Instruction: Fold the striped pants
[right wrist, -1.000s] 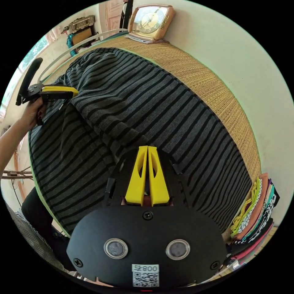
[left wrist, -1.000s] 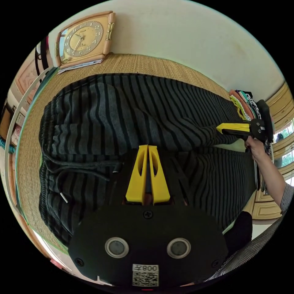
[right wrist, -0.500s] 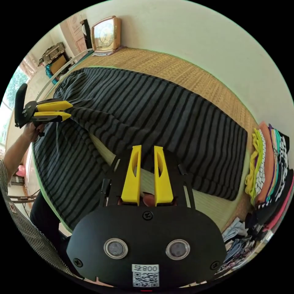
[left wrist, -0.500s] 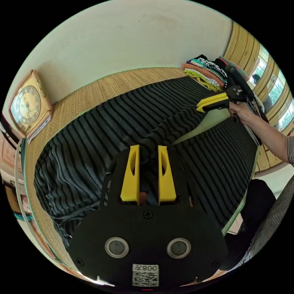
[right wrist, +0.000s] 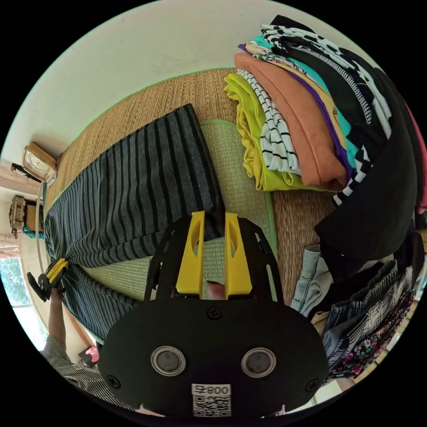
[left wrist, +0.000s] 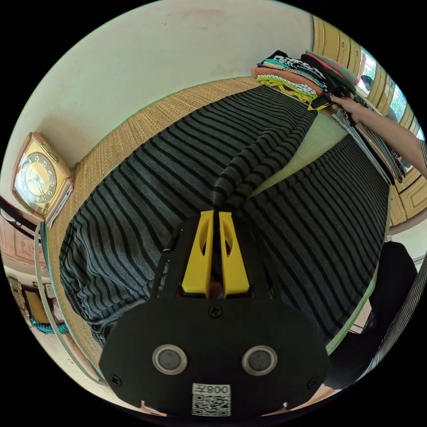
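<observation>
The grey-and-black striped pants (left wrist: pixel 178 169) lie spread flat on a woven mat, legs apart. My left gripper (left wrist: pixel 215 214) sits at the crotch where the two legs meet, its yellow jaws pressed together on the fabric there. In the right gripper view it is small at the left edge (right wrist: pixel 57 269), at the same spot on the pants (right wrist: pixel 133 191). My right gripper (right wrist: pixel 214 214) is open at the hem corner of the far leg, and the corner of the cloth lies between its jaws. In the left gripper view it appears far off (left wrist: pixel 321 102), held by a hand.
A stack of folded clothes (right wrist: pixel 302 124) lies just beyond the leg hem, also seen as a stack (left wrist: pixel 293 75). Loose garments (right wrist: pixel 356 302) are heaped to the right. A clock (left wrist: pixel 38 180) leans on the wall past the waistband. A green mat (left wrist: pixel 311 138) shows between the legs.
Both grippers opened after a second ago. The left one has since closed on the crotch fabric. The right one travelled down the far leg to its hem and stays open.
</observation>
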{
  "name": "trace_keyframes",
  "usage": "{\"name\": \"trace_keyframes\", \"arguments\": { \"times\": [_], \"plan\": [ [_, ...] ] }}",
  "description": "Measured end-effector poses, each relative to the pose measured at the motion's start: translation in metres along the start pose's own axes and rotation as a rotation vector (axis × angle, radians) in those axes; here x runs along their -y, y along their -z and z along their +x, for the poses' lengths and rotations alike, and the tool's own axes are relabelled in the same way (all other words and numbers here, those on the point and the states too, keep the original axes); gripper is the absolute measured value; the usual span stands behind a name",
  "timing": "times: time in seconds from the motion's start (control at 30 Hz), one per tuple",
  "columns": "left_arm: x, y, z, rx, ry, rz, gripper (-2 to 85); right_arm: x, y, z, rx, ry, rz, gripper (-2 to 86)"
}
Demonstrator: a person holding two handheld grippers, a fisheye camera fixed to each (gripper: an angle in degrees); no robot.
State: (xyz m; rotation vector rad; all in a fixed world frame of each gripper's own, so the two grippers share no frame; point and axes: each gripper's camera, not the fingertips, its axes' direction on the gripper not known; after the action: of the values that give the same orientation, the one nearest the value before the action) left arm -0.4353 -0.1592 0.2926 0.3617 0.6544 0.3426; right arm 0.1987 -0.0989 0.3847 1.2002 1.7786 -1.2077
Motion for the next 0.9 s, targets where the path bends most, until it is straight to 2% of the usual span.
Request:
{"name": "trace_keyframes", "arguments": {
  "times": [0.13, 0.2, 0.37, 0.47, 0.57, 0.7, 0.77, 0.9],
  "plan": [
    [0.003, -0.005, -0.021, -0.024, 0.039, 0.11, 1.6, -0.001, 0.043, -0.004, 0.035, 0.088, 0.107, 4.5],
    [0.004, -0.017, -0.024, -0.016, 0.023, 0.097, 1.7, -0.012, 0.07, -0.001, 0.077, 0.139, 0.195, 4.3],
    [-0.003, -0.078, -0.038, -0.047, 0.04, 0.02, 2.9, -0.041, 0.006, 0.032, 0.09, 0.066, 0.02, 4.3],
    [-0.004, -0.091, -0.056, -0.087, 0.063, 0.043, 3.9, -0.058, 0.007, 0.047, 0.212, 0.018, 0.124, 4.4],
    [-0.005, -0.097, -0.079, -0.123, 0.108, 0.112, 4.4, -0.058, 0.022, 0.036, 0.089, 0.035, 0.182, 5.0],
    [-0.001, -0.107, -0.117, -0.221, 0.192, 0.243, 5.0, -0.03, 0.036, 0.005, 0.103, 0.121, 0.258, 8.0],
    [0.01, -0.128, -0.147, -0.269, 0.246, 0.277, 5.7, -0.005, 0.029, -0.011, 0.08, 0.154, 0.238, 9.4],
    [0.037, -0.173, -0.185, -0.201, 0.293, 0.213, 5.9, 0.055, -0.004, -0.03, 0.037, 0.134, 0.137, 11.3]
  ]
}}
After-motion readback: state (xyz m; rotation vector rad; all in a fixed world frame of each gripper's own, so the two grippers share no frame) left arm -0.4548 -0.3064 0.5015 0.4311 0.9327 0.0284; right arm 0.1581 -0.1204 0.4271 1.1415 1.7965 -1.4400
